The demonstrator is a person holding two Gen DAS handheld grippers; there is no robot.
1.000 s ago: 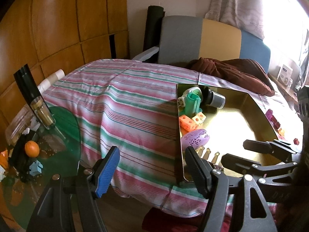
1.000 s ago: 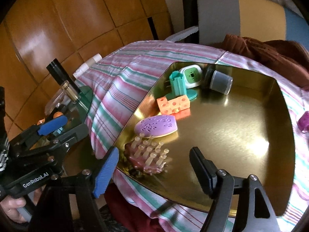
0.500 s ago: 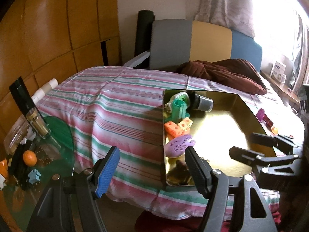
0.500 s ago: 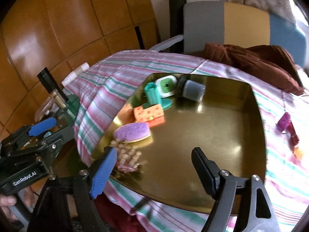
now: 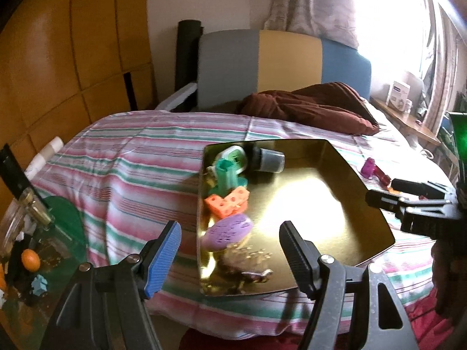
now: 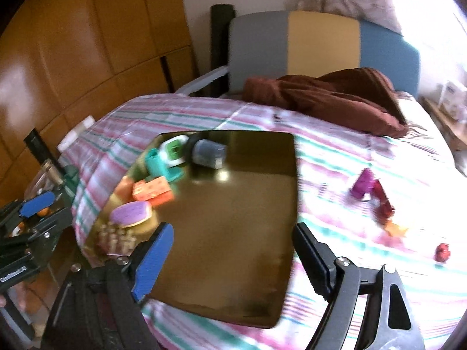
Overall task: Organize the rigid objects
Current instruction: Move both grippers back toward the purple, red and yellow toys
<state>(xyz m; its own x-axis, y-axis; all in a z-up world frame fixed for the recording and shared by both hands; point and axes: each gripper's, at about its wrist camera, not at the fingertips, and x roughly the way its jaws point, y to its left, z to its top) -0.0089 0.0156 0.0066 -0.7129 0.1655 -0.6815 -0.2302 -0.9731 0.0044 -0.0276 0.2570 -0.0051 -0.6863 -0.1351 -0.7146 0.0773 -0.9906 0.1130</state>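
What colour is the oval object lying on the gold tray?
Purple oval, on the gold tray; clearest in the left wrist view.

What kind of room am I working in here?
Most likely a bedroom: a bed with a striped cover, a padded headboard, and a curtained window. The gold tray sits on the bed.

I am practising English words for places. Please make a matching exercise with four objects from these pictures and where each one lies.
Objects:
1. purple oval piece
2. magenta toy
3. brown pillow
4. orange ball

Places:
A. at the head of the bed
B. on the green glass table
C. inside the gold tray
D. on the striped sheet, outside the tray

Pairs: 1-C, 2-D, 3-A, 4-B
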